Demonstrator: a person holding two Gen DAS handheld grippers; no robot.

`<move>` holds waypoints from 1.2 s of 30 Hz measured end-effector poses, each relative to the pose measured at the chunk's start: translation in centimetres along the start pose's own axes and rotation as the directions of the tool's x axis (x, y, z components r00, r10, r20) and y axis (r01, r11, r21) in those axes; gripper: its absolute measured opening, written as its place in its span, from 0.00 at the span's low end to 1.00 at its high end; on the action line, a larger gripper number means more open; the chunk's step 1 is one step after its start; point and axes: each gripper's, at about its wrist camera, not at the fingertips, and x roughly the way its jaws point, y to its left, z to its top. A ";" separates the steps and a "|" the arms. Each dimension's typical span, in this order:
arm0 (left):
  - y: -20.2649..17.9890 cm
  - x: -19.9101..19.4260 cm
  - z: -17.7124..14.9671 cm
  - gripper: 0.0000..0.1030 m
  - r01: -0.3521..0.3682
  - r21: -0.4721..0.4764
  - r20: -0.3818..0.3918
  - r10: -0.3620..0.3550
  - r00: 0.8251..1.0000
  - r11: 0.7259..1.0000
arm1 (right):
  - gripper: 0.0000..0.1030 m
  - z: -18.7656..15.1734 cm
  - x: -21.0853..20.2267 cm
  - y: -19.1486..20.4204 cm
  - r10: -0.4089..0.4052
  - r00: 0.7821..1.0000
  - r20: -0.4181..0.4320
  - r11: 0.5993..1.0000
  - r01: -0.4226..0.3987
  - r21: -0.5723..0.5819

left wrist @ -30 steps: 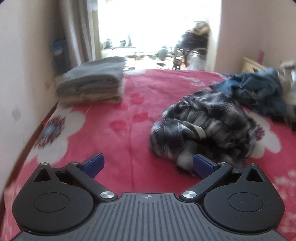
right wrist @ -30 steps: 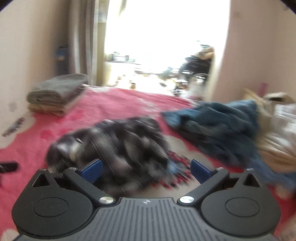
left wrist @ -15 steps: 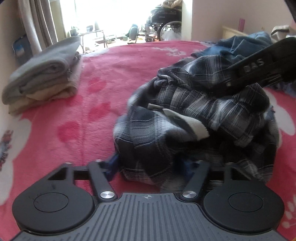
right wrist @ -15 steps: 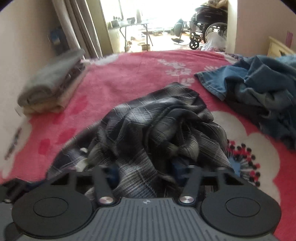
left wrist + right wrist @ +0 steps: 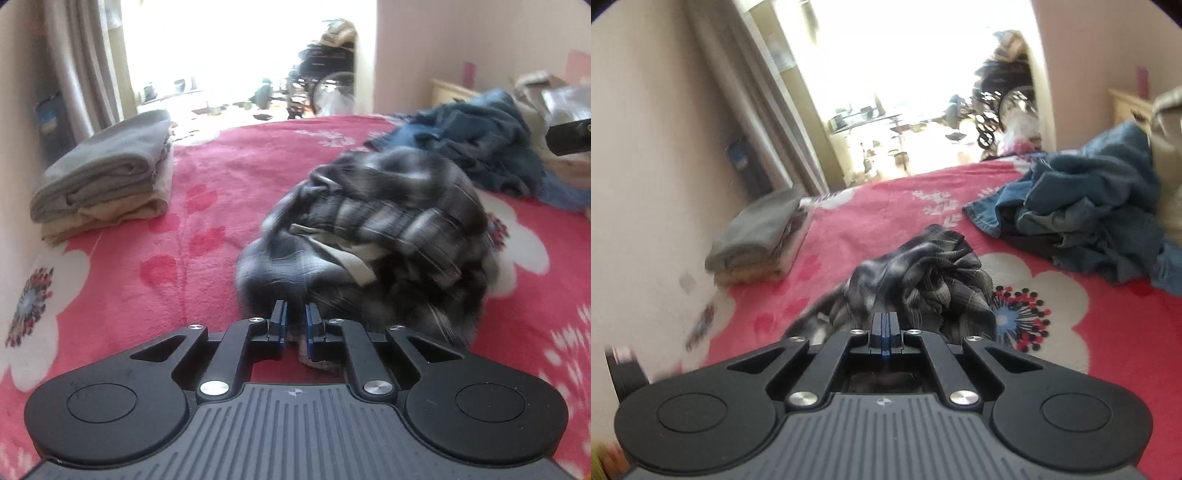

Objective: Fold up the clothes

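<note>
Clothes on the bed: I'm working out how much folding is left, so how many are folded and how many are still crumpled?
Folded, stacked by the wall: 2, a grey piece on a beige piece.
Crumpled: 2, the plaid shirt and the blue garment.
Total: 4. More pale cloth lies at the far right edge, too cut off to count.

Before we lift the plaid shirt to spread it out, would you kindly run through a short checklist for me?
1. Left gripper closing on plaid shirt, fabric between its pads: ok.
2. Right gripper closing on the shirt, fabric caught: cannot tell.
3. Which parts of the shirt are gripped: cannot tell.
4. Shirt apart from the blue garment: ok.
5. Folded stack clear of the shirt: ok.
6. Bare blanket beside the shirt for spreading: ok.
</note>
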 end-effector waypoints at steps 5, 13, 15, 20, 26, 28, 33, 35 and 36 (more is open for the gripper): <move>-0.5 0.1 -0.5 0.11 -0.029 0.054 -0.004 0.030 1.000 0.998 | 0.63 -3.1 2.8 4.7 -0.055 0.998 -0.012 0.963 0.050 -0.265; -0.6 0.8 -1.4 0.26 -0.025 0.056 -0.011 0.026 1.000 0.998 | 0.62 -5.9 11.7 7.4 -0.280 0.960 -0.011 0.847 0.241 -0.474; -0.7 0.9 -1.5 0.26 -0.021 0.059 -0.004 0.021 1.000 0.998 | 0.38 -5.5 11.8 5.8 -0.290 0.957 -0.021 0.875 0.256 -0.411; -0.7 0.0 -1.2 0.27 0.012 0.029 0.038 -0.013 0.999 1.000 | 0.18 -4.1 7.0 3.2 -0.264 0.960 0.095 0.929 0.279 -0.244; -1.2 -2.8 0.3 0.29 0.059 0.004 0.107 -0.059 0.993 0.998 | 0.15 -2.1 -0.6 2.9 -0.205 0.945 0.256 0.953 0.253 -0.169; -1.6 -4.2 0.8 0.32 0.088 0.001 0.134 -0.087 0.987 0.996 | 0.14 -1.4 -3.5 3.0 -0.171 0.941 0.291 0.965 0.220 -0.145; -3.1 -8.0 1.7 0.35 0.197 0.012 0.184 -0.195 0.963 0.980 | 0.14 -1.5 -11.0 3.5 -0.072 0.936 0.344 0.984 0.122 -0.126; -3.9 -9.5 1.8 0.38 0.251 0.032 0.201 -0.253 0.947 0.967 | 0.14 -1.6 -13.6 3.8 -0.032 0.937 0.348 0.989 0.079 -0.122; -4.3 -10.3 1.9 0.40 0.283 0.046 0.206 -0.286 0.936 0.958 | 0.14 -1.7 -15.0 4.0 -0.013 0.936 0.351 0.991 0.058 -0.119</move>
